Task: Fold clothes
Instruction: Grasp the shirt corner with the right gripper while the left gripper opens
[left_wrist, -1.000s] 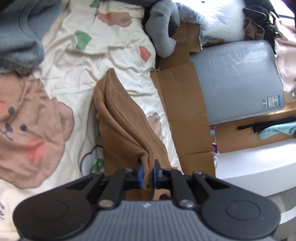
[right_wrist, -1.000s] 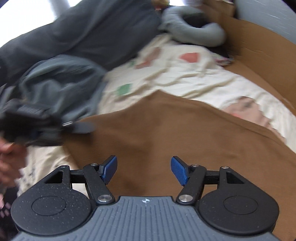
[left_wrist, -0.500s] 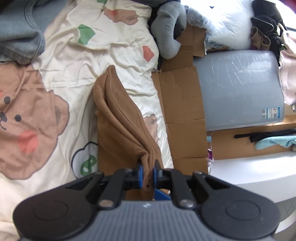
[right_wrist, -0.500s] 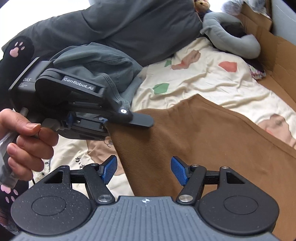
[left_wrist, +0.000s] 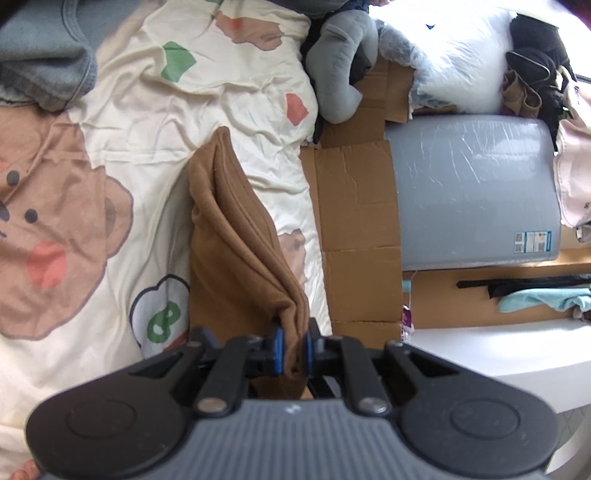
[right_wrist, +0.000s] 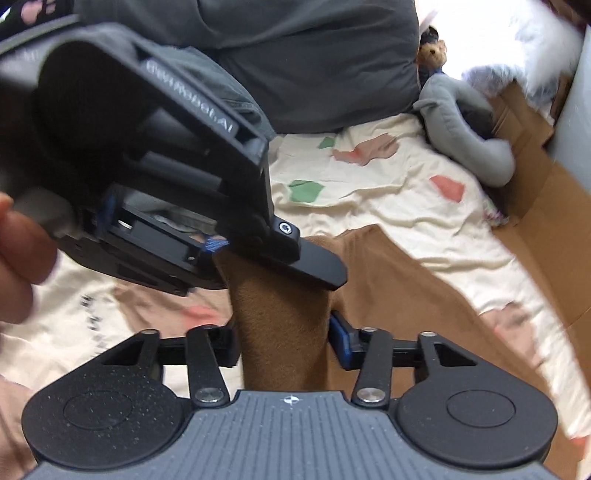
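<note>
Left wrist view: the left gripper (left_wrist: 293, 345) has its jaws drawn narrow, the 2 blue pads (left_wrist: 277, 345) clamping a bunched edge of the brown garment (left_wrist: 229, 251). From the clamp the garment runs away from the camera as a raised, folded ridge lying on the cream bear-print bedsheet (left_wrist: 155, 122). Flattened cardboard (left_wrist: 356, 221) borders the sheet on the right, with a grey plastic-wrapped pad (left_wrist: 472, 192) beyond it. A grey plush toy (left_wrist: 338, 74) lies at the top, and a blue-grey garment (left_wrist: 40, 62) occupies the upper left corner.

Right wrist view: the right gripper (right_wrist: 282, 343) has just been closing, with a vertical fold of the brown garment (right_wrist: 280, 325) between its jaws. The right blue pad (right_wrist: 338, 341) sits at the cloth edge; the left pad is hidden behind the fold (firm contact cannot be confirmed). The left gripper (right_wrist: 216, 245) appears directly above, close and blurred, pinching the same fold at its upper end. Fingers of a hand (right_wrist: 18, 251) wrap its handle at the left edge. Behind, a dark grey garment (right_wrist: 306, 62) lies on the bedsheet (right_wrist: 388, 192), and the plush toy (right_wrist: 469, 125) rests against the cardboard (right_wrist: 546, 206).
</note>
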